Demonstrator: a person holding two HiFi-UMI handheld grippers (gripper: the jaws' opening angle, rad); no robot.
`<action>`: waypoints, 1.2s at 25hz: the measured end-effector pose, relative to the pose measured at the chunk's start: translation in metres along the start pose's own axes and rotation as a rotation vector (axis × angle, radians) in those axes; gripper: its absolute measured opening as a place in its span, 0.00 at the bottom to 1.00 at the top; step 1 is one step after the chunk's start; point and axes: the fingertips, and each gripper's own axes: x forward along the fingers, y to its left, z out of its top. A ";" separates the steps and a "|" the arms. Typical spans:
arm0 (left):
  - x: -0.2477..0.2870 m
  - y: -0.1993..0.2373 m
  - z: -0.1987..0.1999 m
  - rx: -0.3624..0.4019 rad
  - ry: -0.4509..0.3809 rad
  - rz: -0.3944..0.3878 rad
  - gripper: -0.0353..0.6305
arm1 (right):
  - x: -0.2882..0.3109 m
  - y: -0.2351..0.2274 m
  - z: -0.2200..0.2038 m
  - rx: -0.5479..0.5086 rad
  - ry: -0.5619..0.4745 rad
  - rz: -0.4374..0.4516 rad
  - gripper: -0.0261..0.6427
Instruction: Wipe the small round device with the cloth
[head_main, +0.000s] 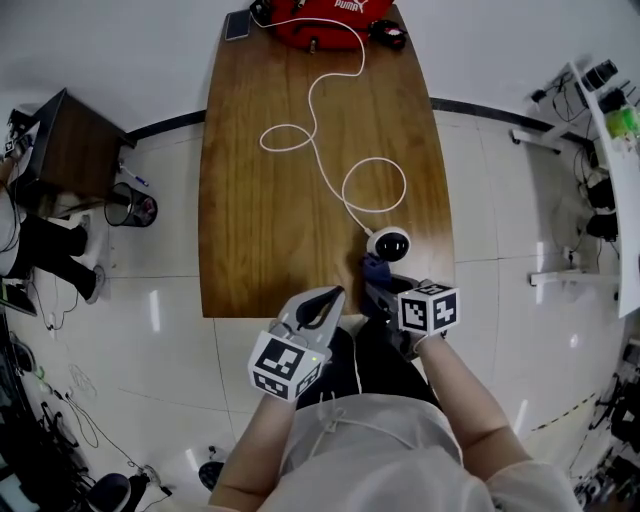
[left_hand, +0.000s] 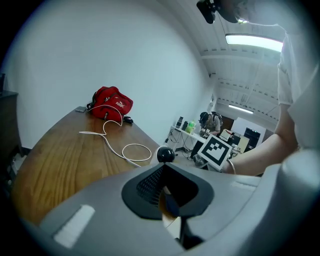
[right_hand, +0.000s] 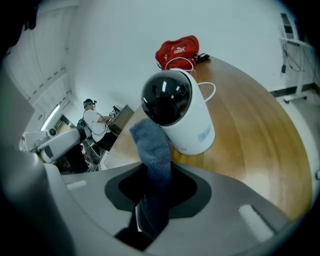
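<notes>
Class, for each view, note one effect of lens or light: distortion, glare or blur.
Head view: the table edges bow, with glare streaks on the floor; left gripper view: the ceiling light is blown out; right gripper view: highlights glint on the round device.

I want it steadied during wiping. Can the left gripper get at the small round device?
Probably yes: the left gripper, shut and empty, sits at the table edge with bare wood between it and the small round device. It would need to open first.
</notes>
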 end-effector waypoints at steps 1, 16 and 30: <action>0.001 0.000 -0.002 0.004 0.005 -0.007 0.06 | 0.001 0.000 -0.004 0.039 0.006 0.011 0.21; 0.049 -0.040 0.014 0.032 0.028 -0.007 0.06 | -0.057 0.072 0.143 -0.715 0.092 0.116 0.21; 0.122 -0.037 0.030 -0.227 -0.136 0.295 0.06 | -0.008 0.062 0.097 -1.104 0.678 0.538 0.21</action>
